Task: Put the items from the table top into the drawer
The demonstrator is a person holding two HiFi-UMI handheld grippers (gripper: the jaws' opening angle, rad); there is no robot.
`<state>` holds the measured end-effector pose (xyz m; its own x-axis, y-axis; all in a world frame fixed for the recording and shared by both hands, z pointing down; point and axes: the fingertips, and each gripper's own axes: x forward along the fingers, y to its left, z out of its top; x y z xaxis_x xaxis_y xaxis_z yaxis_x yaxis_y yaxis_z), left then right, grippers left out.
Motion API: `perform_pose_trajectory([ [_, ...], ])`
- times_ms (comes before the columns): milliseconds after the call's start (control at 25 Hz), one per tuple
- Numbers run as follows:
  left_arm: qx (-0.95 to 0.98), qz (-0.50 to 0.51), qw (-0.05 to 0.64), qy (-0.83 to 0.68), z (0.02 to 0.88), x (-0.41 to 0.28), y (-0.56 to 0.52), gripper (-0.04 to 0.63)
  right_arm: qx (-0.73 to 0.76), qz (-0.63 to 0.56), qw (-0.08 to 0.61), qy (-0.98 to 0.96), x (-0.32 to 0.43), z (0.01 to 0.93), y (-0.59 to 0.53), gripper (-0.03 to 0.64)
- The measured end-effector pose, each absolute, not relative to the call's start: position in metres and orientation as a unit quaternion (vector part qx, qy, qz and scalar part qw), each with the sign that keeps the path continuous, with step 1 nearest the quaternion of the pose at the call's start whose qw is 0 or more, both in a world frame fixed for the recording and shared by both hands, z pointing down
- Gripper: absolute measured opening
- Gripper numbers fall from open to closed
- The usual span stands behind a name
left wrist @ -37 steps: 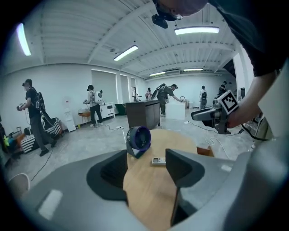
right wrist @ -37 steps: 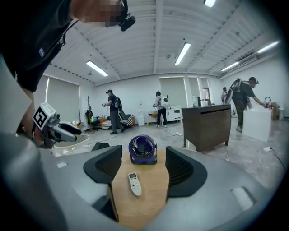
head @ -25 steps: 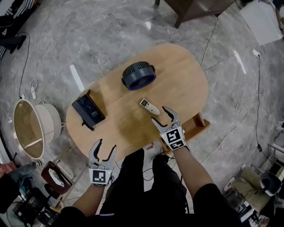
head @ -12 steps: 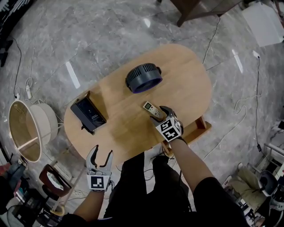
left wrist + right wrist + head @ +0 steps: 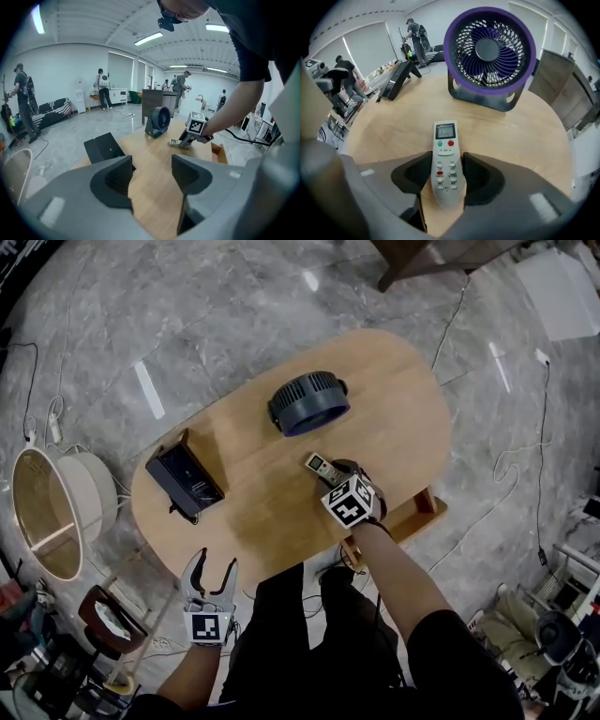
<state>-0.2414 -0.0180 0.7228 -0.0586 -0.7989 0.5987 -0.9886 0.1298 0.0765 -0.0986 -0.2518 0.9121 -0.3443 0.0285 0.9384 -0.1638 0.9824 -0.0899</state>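
White plastic remote control (image 5: pixel 446 164) sat pinched as your right gripper's (image 5: pixel 446 177) jaws closed on it, left gripper (image 5: pixel 151 180) gaping empty; a lift toward the open wooden drawer (image 5: pixel 422 512) looked due.

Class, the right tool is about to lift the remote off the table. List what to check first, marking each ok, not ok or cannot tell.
1. Remote between the jaws of the right tool, which have just been closing: ok.
2. Pads touching both its sides: ok.
3. Grip firm enough to lift: cannot tell.
4. Fan clear of the remote: ok.
5. Drawer open: ok.
6. Left tool open and empty: ok.
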Motion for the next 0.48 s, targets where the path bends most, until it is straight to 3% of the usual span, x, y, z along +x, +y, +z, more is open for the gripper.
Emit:
perform_pose_trajectory([
  [480,0.652,0.196,0.265,-0.683,0.728,-0.223,-0.035,0.265,0.09,0.102,0.54,-0.831,-0.07,0.892,-0.262,0.232],
])
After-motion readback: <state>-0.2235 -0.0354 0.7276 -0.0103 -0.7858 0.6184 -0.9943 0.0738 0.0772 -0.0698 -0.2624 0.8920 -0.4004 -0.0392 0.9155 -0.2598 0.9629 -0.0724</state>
